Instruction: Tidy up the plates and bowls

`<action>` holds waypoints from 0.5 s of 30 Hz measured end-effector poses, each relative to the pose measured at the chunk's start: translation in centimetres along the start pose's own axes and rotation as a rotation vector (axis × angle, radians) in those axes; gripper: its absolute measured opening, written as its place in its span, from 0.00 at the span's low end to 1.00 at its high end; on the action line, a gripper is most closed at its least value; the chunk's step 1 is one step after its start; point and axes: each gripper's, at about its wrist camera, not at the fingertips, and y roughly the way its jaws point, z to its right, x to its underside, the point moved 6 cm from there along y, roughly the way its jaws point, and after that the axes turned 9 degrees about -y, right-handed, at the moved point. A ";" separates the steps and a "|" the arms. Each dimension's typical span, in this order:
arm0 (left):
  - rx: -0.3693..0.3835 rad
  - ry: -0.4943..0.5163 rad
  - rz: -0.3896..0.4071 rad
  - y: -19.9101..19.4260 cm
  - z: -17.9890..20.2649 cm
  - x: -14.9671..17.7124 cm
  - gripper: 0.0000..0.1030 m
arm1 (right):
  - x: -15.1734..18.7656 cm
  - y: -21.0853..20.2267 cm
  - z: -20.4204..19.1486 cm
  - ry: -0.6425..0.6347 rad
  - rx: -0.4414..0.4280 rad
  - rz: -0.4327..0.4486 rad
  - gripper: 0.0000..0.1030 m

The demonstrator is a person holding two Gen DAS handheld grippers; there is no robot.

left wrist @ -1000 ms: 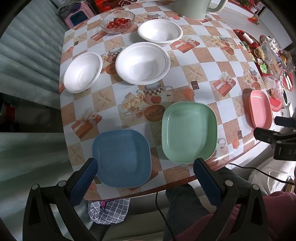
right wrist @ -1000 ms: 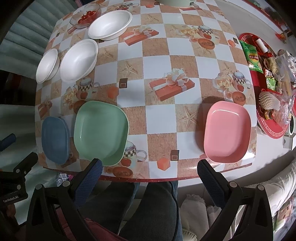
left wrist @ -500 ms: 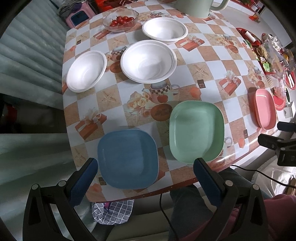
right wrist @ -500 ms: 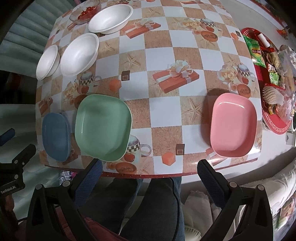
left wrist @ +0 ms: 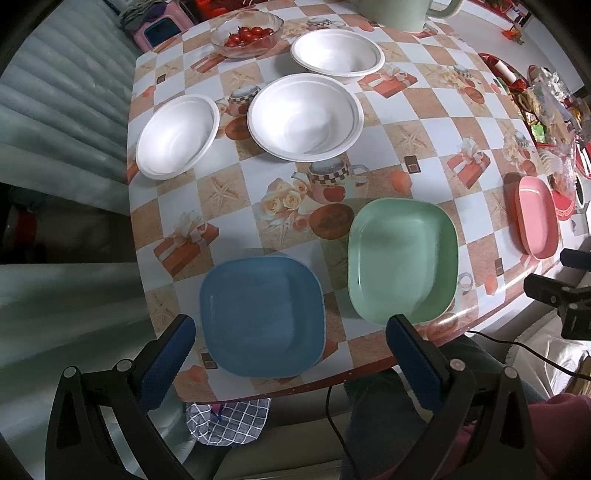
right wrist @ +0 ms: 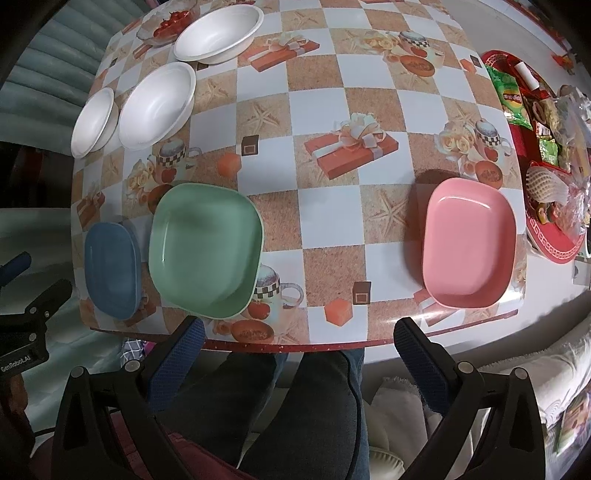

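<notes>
A blue plate (left wrist: 263, 315) lies at the table's near edge, a green plate (left wrist: 402, 258) to its right, and a pink plate (left wrist: 535, 218) further right. Three white bowls stand behind them: left (left wrist: 177, 136), middle (left wrist: 304, 116), far (left wrist: 338, 51). My left gripper (left wrist: 290, 341) is open and empty, held over the near edge of the blue plate. My right gripper (right wrist: 299, 339) is open and empty, held above the table edge between the green plate (right wrist: 205, 249) and the pink plate (right wrist: 467, 253). The blue plate (right wrist: 112, 269) shows at the left of the right wrist view.
A glass bowl of cherry tomatoes (left wrist: 246, 33) and a pale green jug (left wrist: 402, 13) stand at the back. A red tray of snacks (right wrist: 543, 155) sits at the right. The checked tablecloth (right wrist: 321, 206) covers the table. The person's legs (right wrist: 295, 406) are below the edge.
Both grippers have moved forward toward the table; the plates look larger and nearer. Nothing on the table has moved.
</notes>
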 end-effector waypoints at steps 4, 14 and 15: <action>-0.008 0.018 -0.005 0.3 0.3 0.1 1.00 | 0.0 0.4 -0.2 0.000 -0.028 -0.023 1.00; -0.046 0.075 -0.003 0.9 1.4 -0.3 1.00 | 0.4 1.8 -0.3 0.010 -0.036 -0.064 1.00; -0.046 0.081 -0.005 1.0 1.5 -0.4 1.00 | 0.4 2.0 -0.2 0.013 -0.033 -0.064 1.00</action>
